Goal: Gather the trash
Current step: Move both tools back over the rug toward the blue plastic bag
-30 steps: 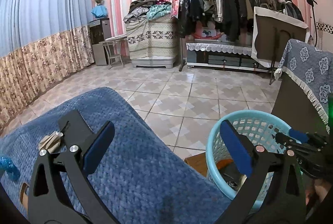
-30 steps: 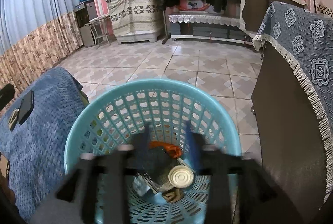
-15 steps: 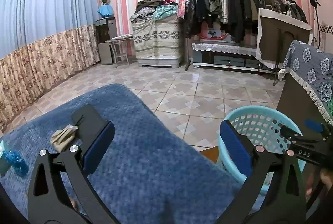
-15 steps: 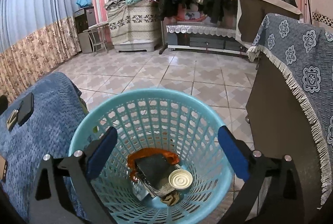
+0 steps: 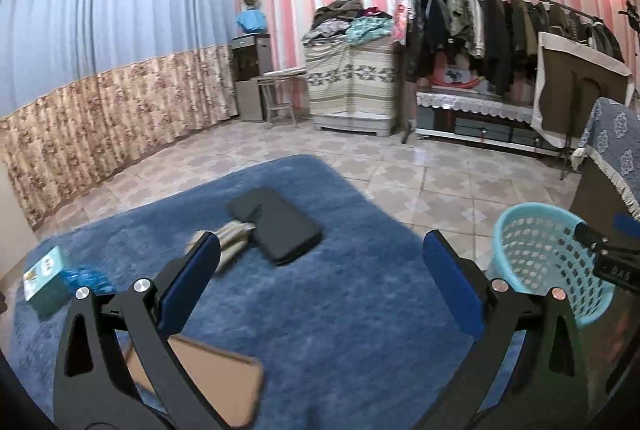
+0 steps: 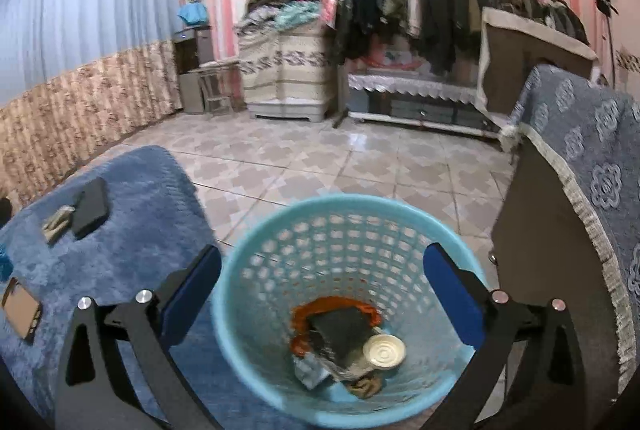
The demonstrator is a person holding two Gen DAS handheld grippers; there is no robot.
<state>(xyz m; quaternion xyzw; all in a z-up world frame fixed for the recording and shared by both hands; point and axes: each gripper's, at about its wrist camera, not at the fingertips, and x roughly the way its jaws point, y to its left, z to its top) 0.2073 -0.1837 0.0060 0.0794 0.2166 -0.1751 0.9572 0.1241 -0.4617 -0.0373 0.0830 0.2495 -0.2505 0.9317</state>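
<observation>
A blue knitted blanket covers the desk, and on it lies a flat black case, with a crumpled beige wrapper touching its near-left edge. Off to the left sits a small teal box, a crinkly blue wrapper just beside it. Nearest, a brown card. The tiled floor carries the light-blue basket.

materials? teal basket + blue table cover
Basket: looks like moulded plastic, smooth light teal, walls a lattice of regular holes. Table cover: seems a soft blue textile, matte, with a knit-like or plush texture; exact fibre unclear.
</observation>
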